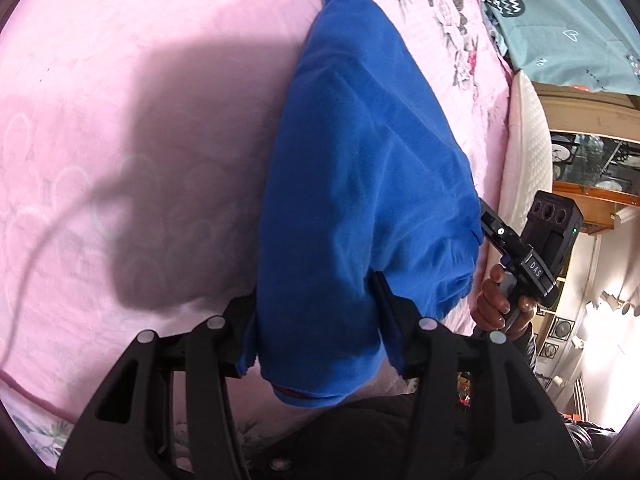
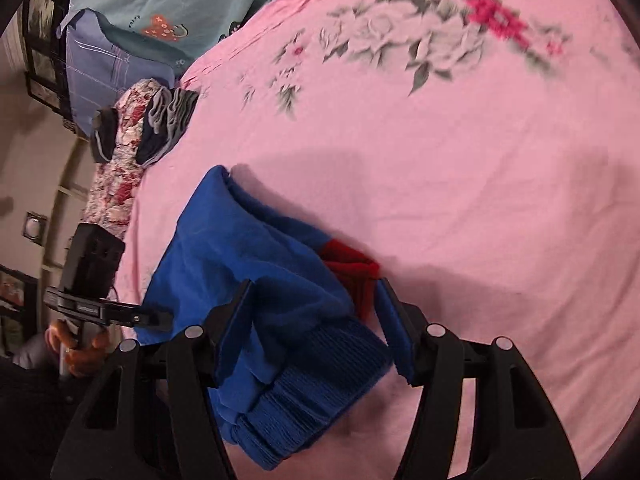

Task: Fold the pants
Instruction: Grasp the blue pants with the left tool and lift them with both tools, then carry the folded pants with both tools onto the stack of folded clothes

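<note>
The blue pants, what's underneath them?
The blue pants lie on the pink bedsheet, which shows all around them. A red lining peeks out at one edge. Whatever else lies beneath stays covered.

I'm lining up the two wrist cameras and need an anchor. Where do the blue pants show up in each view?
Left wrist view: the blue pants fill the centre, running from the top middle down between this gripper's fingers.
Right wrist view: the pants lie lower left of centre, the ribbed cuff between this gripper's fingers, a red patch at their right edge.
Shared landmark: the pink floral bedsheet under them.
</note>
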Demonstrator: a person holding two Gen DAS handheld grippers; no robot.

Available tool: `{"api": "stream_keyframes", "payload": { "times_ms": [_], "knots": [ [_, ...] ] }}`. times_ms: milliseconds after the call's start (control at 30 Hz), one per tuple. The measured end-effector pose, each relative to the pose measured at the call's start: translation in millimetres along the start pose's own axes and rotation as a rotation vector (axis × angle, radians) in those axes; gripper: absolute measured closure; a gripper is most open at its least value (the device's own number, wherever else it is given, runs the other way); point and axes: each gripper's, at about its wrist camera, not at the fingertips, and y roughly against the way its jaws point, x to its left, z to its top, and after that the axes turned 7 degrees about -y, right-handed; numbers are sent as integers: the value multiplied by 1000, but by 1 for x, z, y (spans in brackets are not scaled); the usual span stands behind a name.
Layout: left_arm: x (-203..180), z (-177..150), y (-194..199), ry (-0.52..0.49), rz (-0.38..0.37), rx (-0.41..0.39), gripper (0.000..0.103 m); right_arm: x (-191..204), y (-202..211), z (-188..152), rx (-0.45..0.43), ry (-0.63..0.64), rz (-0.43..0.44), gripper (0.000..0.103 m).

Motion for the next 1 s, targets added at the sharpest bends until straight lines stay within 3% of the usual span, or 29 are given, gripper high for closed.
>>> {"api": "stream_keyframes", "payload": {
  "times_ms": [233, 400, 567, 800, 1000],
  "knots": [
    [3, -2, 0, 19, 18, -3, 50, -10, -6, 4, 1, -34, 53, 42],
    [-1, -3, 1, 6, 13, -20, 52, -7, -1, 0, -41, -40, 19, 59],
    [-6, -11, 10, -49, -5, -63, 66, 13, 16, -14, -131, 10, -38, 72],
    [-10, -16, 47, -134, -69, -162, 73, 73, 42, -18, -263, 108, -136, 74],
    [18, -6, 133, -236, -139, -299, 73, 168, 42, 0, -405, 206, -161, 74]
  ]
}}
